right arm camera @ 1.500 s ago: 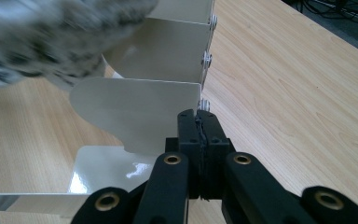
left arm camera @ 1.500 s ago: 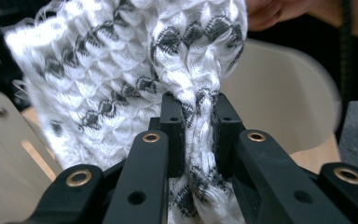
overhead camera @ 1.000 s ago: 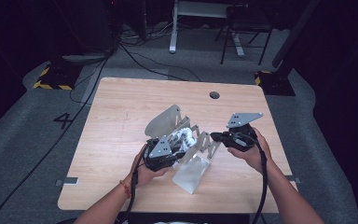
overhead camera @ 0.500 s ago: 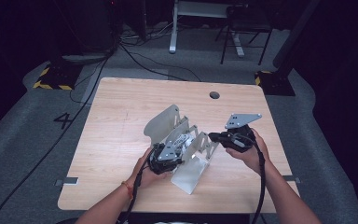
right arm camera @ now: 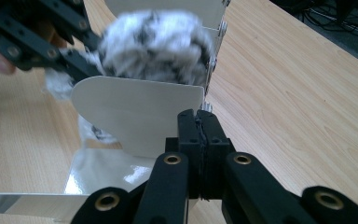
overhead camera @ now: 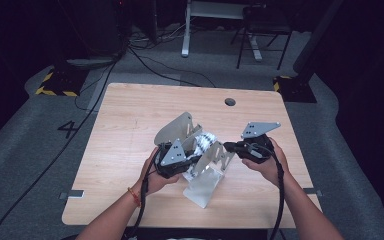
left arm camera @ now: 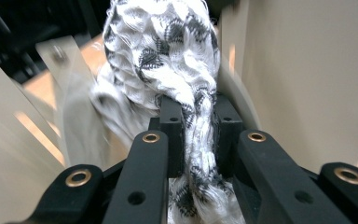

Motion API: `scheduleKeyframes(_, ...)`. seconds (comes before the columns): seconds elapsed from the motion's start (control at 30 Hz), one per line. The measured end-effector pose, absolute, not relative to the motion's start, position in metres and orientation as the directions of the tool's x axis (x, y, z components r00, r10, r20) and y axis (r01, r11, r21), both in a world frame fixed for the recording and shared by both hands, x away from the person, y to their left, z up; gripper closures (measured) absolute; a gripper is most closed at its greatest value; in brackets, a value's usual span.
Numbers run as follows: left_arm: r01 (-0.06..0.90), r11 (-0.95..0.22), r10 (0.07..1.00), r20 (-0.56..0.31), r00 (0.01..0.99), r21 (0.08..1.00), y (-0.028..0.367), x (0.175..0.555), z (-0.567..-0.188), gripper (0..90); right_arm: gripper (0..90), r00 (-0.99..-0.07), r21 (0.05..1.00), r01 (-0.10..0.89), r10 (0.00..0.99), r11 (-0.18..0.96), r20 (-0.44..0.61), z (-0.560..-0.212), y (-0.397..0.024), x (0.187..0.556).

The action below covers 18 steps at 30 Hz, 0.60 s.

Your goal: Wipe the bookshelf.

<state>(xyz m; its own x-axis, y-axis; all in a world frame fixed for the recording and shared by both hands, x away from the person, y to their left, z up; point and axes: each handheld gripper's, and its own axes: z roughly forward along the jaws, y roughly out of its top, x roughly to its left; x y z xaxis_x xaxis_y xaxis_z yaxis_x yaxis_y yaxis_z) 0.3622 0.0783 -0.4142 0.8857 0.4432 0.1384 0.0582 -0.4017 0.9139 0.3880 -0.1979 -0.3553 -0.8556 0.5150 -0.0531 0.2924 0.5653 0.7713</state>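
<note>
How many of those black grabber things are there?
2. The left hand-held gripper pinches the black-and-white cloth in the metal rack; the right hand-held gripper is at the rack's right side.

A dim lab or studio is surrounding a wooden table (overhead camera: 130, 130): grey carpet, trailing floor cables (overhead camera: 145, 55), hazard-striped tape (overhead camera: 55, 91) and a desk frame (overhead camera: 220, 15) behind.
</note>
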Motion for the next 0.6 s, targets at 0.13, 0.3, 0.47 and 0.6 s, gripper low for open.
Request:
scheduleKeyframes(0.13,0.064,-0.411,0.441,0.137,0.887,0.909,0.076,0.363,-0.414,79.1,89.8,-0.855,0.773,0.290,0.515,0.564,-0.055,-0.356,-0.198,0.388)
scheduleKeyframes(0.3,0.105,-0.453,0.428,0.113,0.897,0.885,0.075,0.362,-0.435,79.1,89.8,-0.854,0.777,0.286,0.517,0.561,-0.059,-0.356,-0.198,0.387)
scheduleKeyframes(0.47,0.124,-0.513,0.415,0.119,0.902,0.849,0.071,0.360,-0.452,79.1,89.7,-0.854,0.776,0.283,0.516,0.564,-0.064,-0.356,-0.198,0.387)
scheduleKeyframes(0.6,0.144,-0.539,0.407,0.107,0.907,0.830,0.070,0.360,-0.466,79.2,89.7,-0.854,0.774,0.281,0.516,0.567,-0.068,-0.357,-0.197,0.387)
